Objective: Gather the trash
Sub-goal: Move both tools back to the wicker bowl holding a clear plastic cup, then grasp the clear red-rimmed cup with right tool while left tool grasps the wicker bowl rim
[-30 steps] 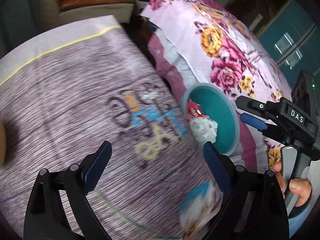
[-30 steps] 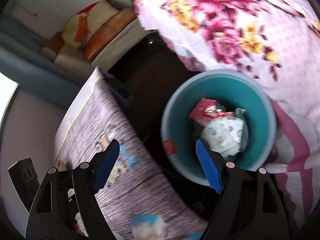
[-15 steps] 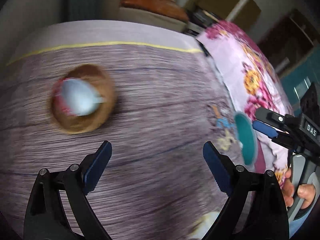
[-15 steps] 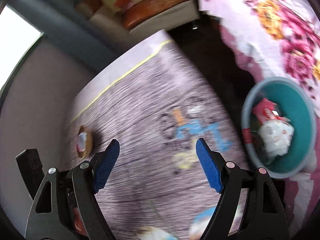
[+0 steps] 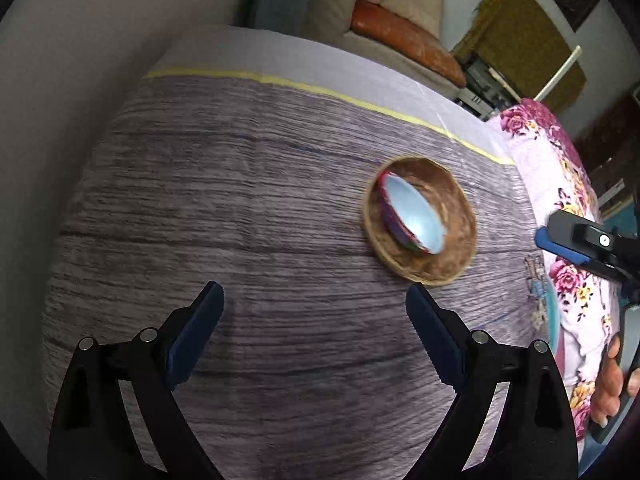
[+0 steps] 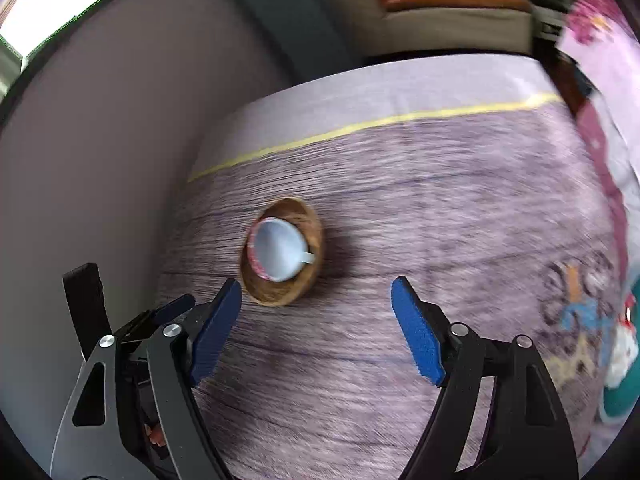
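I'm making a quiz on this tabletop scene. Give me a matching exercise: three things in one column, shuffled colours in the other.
Things:
1. round woven tray
2. small cup lying in the tray
3. stripe along the tablecloth's edge

Colours:
A. yellow
B. brown
C. pale blue inside, red rim

Pairs: 1-B, 2-C, 3-A
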A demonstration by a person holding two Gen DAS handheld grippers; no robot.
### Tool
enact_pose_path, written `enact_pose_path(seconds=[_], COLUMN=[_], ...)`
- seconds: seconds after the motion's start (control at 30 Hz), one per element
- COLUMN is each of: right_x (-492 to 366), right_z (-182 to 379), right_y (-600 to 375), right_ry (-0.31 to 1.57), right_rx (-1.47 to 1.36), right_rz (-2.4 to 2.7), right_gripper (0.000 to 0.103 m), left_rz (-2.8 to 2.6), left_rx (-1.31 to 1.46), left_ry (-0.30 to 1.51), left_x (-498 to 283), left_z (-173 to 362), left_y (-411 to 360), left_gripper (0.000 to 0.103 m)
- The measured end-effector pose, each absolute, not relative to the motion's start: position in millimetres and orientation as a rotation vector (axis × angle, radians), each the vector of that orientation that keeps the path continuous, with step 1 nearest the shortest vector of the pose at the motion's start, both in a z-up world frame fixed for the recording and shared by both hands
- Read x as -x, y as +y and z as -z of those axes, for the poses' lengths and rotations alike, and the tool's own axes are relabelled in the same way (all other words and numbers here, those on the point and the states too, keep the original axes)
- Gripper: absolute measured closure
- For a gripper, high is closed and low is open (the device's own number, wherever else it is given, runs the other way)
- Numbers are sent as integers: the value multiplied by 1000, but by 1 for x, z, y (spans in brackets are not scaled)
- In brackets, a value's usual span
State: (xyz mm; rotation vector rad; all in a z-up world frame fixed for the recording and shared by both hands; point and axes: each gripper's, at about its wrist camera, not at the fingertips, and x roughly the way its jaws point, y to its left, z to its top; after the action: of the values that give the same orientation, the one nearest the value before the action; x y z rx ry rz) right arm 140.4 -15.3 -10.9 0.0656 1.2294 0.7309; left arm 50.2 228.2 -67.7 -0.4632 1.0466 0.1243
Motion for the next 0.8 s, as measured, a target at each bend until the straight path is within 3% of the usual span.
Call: enact_pose_path(seconds=[0.67, 0.7, 0.73, 0.8], right_x=[-158, -159, -158, -155], right_z=[70, 72, 73, 72], right_y=[91, 89, 89, 89], right_ry=[1339, 1337, 1333, 1324], right_rx=[258, 256, 254, 244], right_rz=[-779, -782, -784, -791], right_gripper=[32, 34, 47, 52], left_rz=[-116, -118, -115, -108], left_rx=[449, 447, 448, 450], left_ry=[1034, 1035, 1035, 1036], left_x=[-47, -48, -48, -51], left_z=[85, 85, 85, 84], left_y=[263, 263, 262, 259], left_gripper=[10, 10, 10, 10])
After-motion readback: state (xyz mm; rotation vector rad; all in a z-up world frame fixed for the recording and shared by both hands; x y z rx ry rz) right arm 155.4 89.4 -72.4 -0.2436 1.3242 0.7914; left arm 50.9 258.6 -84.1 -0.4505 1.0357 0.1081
